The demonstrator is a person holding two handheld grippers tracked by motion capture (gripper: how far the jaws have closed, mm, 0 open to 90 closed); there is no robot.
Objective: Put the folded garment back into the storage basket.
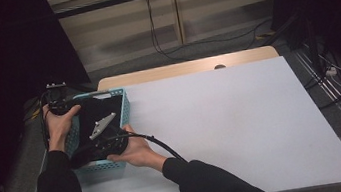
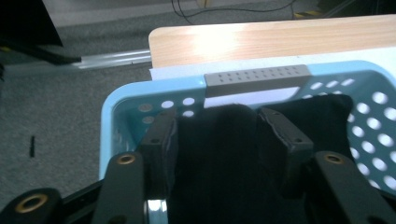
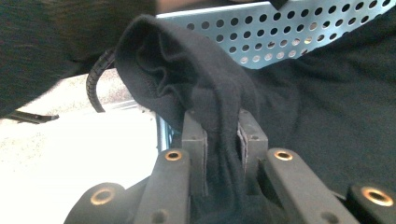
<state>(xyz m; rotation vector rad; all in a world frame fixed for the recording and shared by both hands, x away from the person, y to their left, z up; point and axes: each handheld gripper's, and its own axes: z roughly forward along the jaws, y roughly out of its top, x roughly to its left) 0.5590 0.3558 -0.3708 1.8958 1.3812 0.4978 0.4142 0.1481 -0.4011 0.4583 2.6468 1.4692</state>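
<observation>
A black cloth (image 1: 93, 114) lies in a light blue perforated basket (image 1: 124, 107) at the table's left edge. My left gripper (image 1: 75, 108) reaches in at the basket's far left corner. In the left gripper view its jaws (image 2: 219, 135) stand well apart, with a bulge of the cloth (image 2: 219, 158) between the pads. My right gripper (image 1: 98, 136) is over the basket's near end. In the right gripper view it (image 3: 220, 135) is shut on a raised fold of the cloth (image 3: 196, 74), in front of the basket wall (image 3: 280, 32).
The basket (image 2: 126, 100) has a grey grip (image 2: 257, 77) on its far rim. A white sheet (image 1: 222, 119) covers the wooden table (image 1: 184, 67) to the right of the basket. Cables lie on the floor (image 1: 172, 50) beyond. The right gripper's cable (image 1: 166, 149) runs over the near forearm.
</observation>
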